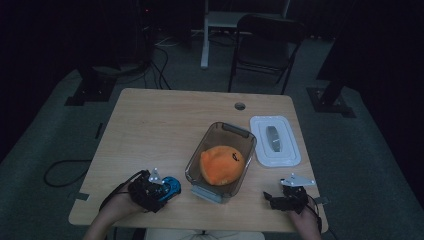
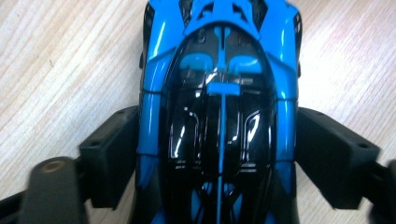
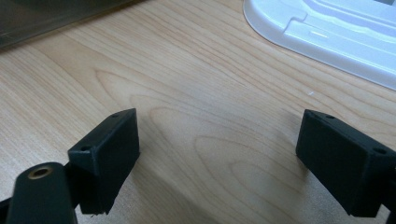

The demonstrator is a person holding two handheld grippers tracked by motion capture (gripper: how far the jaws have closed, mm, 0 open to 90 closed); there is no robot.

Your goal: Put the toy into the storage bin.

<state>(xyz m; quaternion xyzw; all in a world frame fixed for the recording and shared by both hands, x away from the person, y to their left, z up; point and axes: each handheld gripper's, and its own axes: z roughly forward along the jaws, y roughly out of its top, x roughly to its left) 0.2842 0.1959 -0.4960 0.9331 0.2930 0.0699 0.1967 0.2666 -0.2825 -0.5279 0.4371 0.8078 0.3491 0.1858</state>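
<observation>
**Grabbing the little blue car, by the look of it**

Coming straight down with the left gripper over the blue toy car, near the front left corner of the table. Straddling it lengthwise and pressing a black pad against each flank, so gripping it across the narrow way, most likely because the long way isn't fitting between the jaws. Not lifting it yet as far as visible, wheels apparently sitting on the wood.

Parking the right gripper low over bare tabletop with jaws spread wide and holding nothing. Probably just waiting its turn and staying out of the way.

Leaving the clear container open in the middle, already housing an orange plush toy. Keeping the white lid flat just to its right, within easy reach of that idle gripper. Guessing at dropping the car into the container next and snapping the lid on after.
</observation>
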